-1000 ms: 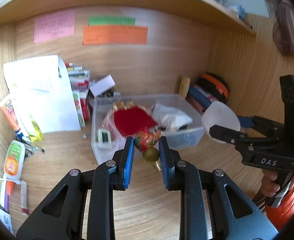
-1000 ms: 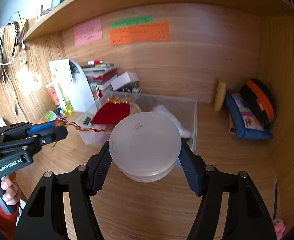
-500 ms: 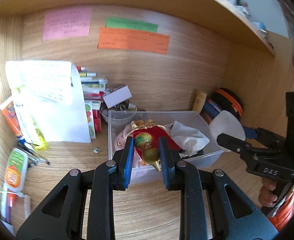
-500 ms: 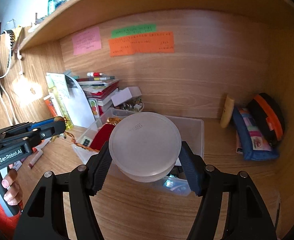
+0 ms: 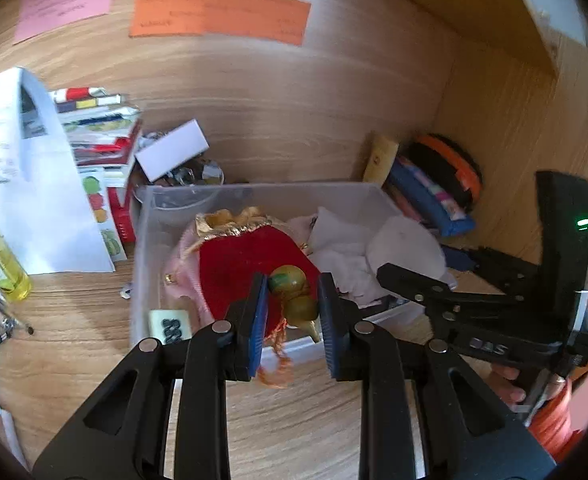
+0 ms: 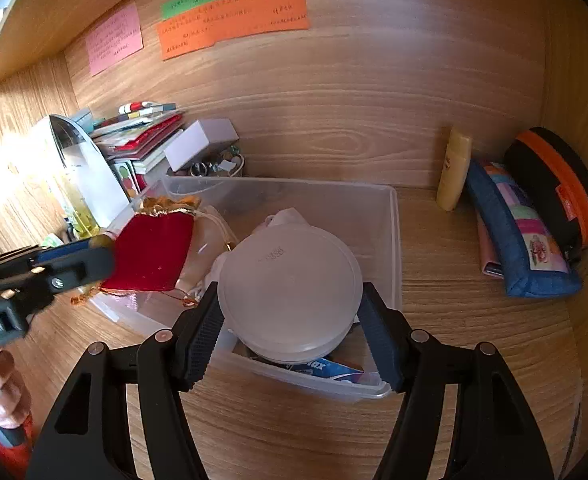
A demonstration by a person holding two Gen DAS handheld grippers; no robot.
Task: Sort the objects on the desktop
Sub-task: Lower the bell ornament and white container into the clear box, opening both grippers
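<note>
Two hand-held grippers are hovering over a wooden desk (image 6: 473, 320), each one carrying an item above a clear plastic bin (image 6: 393, 240) that is standing against the back panel. Inside the bin, a red velvet pouch (image 5: 238, 264) with a gold rim is lying toward the left side, and crumpled white cloth (image 5: 341, 248) is lying toward the right.

The right gripper (image 6: 290, 320) is clamping a round white lidded container (image 6: 290, 284) by its sides, jaws spread moderately to fit it, and is holding it over the bin's near right part. The left gripper (image 5: 292, 304) is pinching a small painted gourd charm (image 5: 294, 292) between narrowly set blue pads, over the bin's near edge; an orange tassel (image 5: 278, 360) is dangling below the charm, in front of the bin wall.

Beside the bin on the right, a blue pencil case (image 6: 517, 236) and a black-and-orange case (image 6: 553, 184) are leaning at the corner, with a yellow tube (image 6: 453, 168) standing just left of them. Stacked books (image 6: 142, 132) and a white box (image 6: 200, 142) are sitting behind the bin on the left.
</note>
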